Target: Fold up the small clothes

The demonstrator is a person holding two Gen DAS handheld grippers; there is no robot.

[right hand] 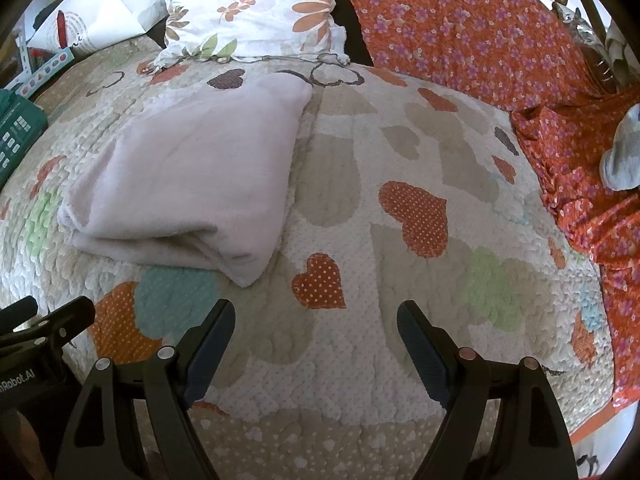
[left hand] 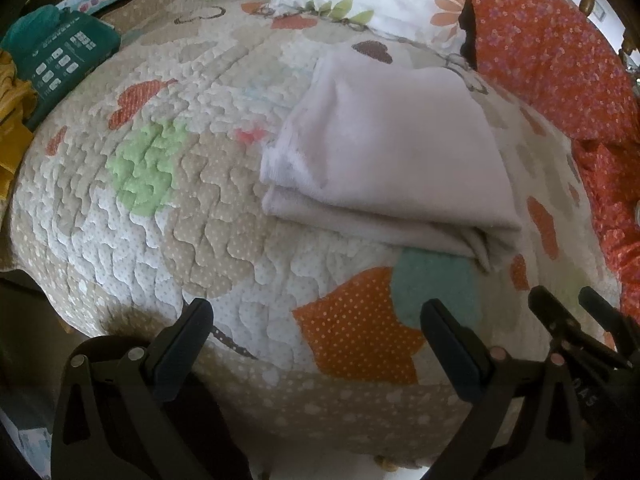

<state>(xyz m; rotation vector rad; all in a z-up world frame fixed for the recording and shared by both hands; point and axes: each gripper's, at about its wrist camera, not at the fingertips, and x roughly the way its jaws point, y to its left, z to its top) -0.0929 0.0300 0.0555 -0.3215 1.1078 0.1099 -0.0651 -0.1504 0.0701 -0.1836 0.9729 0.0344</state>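
Note:
A pale pink fleece garment (left hand: 392,152) lies folded in a thick rectangle on the quilted bed cover (left hand: 168,208). It shows in the right wrist view (right hand: 192,176) at the left. My left gripper (left hand: 316,316) is open and empty, above the quilt in front of the garment's near edge. My right gripper (right hand: 316,316) is open and empty, above the quilt to the right of the garment. The right gripper's fingers (left hand: 560,320) show at the lower right of the left wrist view. The left gripper's fingers (right hand: 60,320) show at the lower left of the right wrist view.
A white floral pillow (right hand: 248,4) lies behind the garment. An orange flowered cloth (right hand: 480,32) covers the right side, with a grey-white sock-like item (right hand: 624,152) on it. A green packet (left hand: 60,60) and yellow cloth (left hand: 12,128) sit at the left.

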